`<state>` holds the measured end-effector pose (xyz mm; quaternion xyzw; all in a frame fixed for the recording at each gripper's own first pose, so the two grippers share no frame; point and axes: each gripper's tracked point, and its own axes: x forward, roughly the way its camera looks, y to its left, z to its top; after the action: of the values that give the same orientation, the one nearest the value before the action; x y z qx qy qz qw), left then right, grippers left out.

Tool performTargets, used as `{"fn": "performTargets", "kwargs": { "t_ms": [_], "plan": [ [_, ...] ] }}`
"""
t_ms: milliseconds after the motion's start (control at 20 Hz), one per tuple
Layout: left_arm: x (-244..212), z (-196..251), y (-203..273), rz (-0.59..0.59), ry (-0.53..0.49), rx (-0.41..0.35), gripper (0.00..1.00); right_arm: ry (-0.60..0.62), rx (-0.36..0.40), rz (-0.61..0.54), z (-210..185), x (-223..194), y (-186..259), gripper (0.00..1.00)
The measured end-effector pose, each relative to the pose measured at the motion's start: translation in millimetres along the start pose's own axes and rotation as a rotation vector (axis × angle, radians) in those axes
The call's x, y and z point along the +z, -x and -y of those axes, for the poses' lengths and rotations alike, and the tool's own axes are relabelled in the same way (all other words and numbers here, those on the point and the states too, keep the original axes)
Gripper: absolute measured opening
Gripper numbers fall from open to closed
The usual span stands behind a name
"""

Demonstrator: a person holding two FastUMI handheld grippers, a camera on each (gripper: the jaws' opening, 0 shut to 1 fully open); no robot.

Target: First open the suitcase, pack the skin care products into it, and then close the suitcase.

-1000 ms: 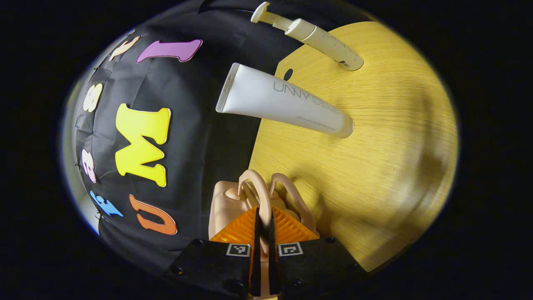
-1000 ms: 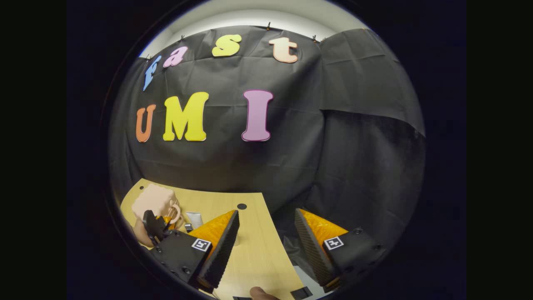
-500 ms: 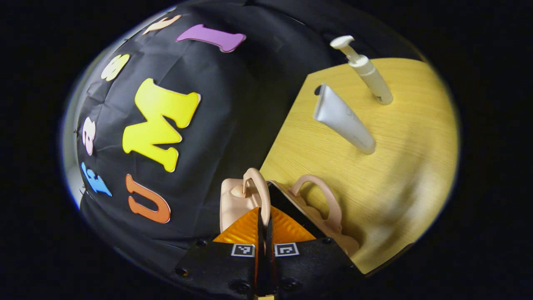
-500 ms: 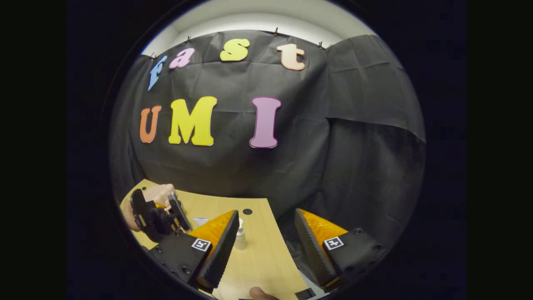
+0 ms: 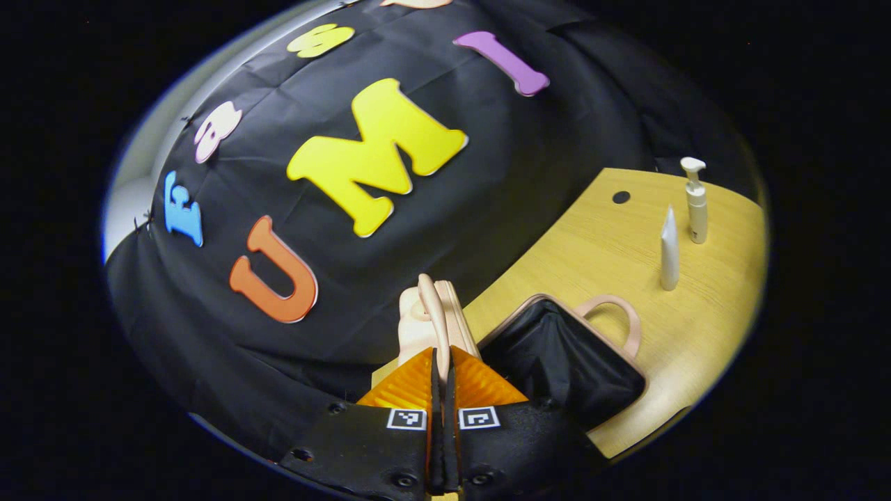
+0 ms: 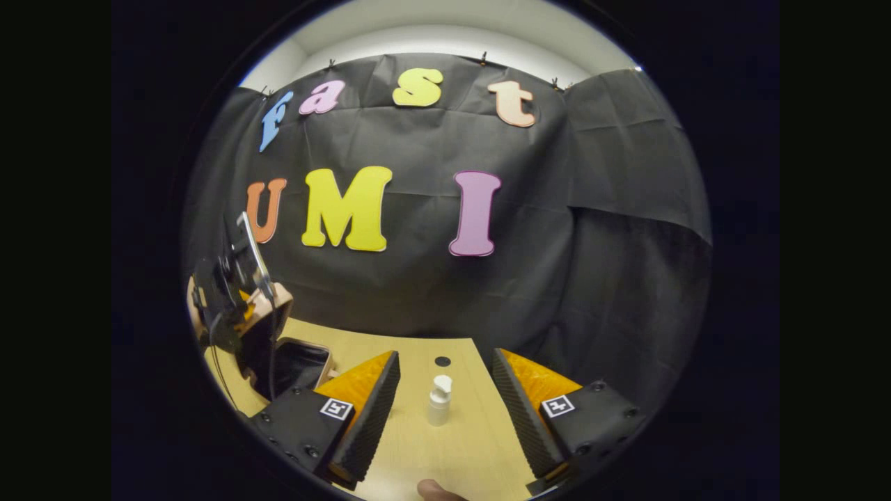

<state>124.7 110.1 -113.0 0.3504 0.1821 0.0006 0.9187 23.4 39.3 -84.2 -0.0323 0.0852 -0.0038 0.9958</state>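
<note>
In the left gripper view, the left gripper (image 5: 441, 362) had its fingers pressed together on the thin curved handle (image 5: 433, 313) of the suitcase lid (image 5: 418, 327), which stood upright just ahead of the fingertips at about 12 o'clock from them. The small peach-coloured suitcase (image 5: 630, 362) lay open on the wooden worktop (image 5: 598, 243), its dark lined interior (image 5: 557, 348) showing at roughly 2 o'clock from the fingers, with a second handle loop (image 5: 616, 309) lying flat at its far edge. Farther along the worktop, toward 2 o'clock, a white tube (image 5: 669, 250) stood on its cap, and just beside it, apart from it, a cream pump bottle (image 5: 696, 202) stood upright; a small dark hole in the worktop (image 5: 621, 197) sat beyond them. In the right gripper view, the right gripper (image 6: 445, 396) hung with its fingers spread wide and nothing between them; the pump bottle (image 6: 438, 400) stood upright on the worktop (image 6: 452, 452) ahead, seen in the gap but clear of both fingers. At about 9 o'clock in that view, the left gripper (image 6: 230, 278) was raised beside the lifted lid (image 6: 275, 299), with the open suitcase (image 6: 299, 362) below it.
</note>
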Motion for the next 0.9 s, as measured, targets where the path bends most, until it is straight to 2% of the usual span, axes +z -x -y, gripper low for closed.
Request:
{"fn": "performTargets", "kwargs": {
  "t_ms": [150, 350, 500, 700, 900],
  "plan": [
    [-30, -53, -8, -0.010, 0.089, 0.037, 0.02, -0.010, 0.017, 0.003, -29, 4, 2, 0.78],
    [-85, -102, -22, -0.056, 0.174, 0.070, 0.03, -0.005, 0.016, -0.010, -62, 5, 0, 0.80],
    [-125, -137, -52, -0.113, 0.253, 0.077, 0.03, 0.010, 0.008, -0.017, -80, 7, 0, 0.80],
    [-172, -152, -85, -0.129, 0.325, 0.043, 0.03, 0.033, -0.002, -0.033, -98, 4, 5, 0.80],
    [-227, -156, -106, -0.153, 0.355, 0.006, 0.03, 0.062, -0.025, -0.063, -102, -3, 11, 0.80]
  ]
}}
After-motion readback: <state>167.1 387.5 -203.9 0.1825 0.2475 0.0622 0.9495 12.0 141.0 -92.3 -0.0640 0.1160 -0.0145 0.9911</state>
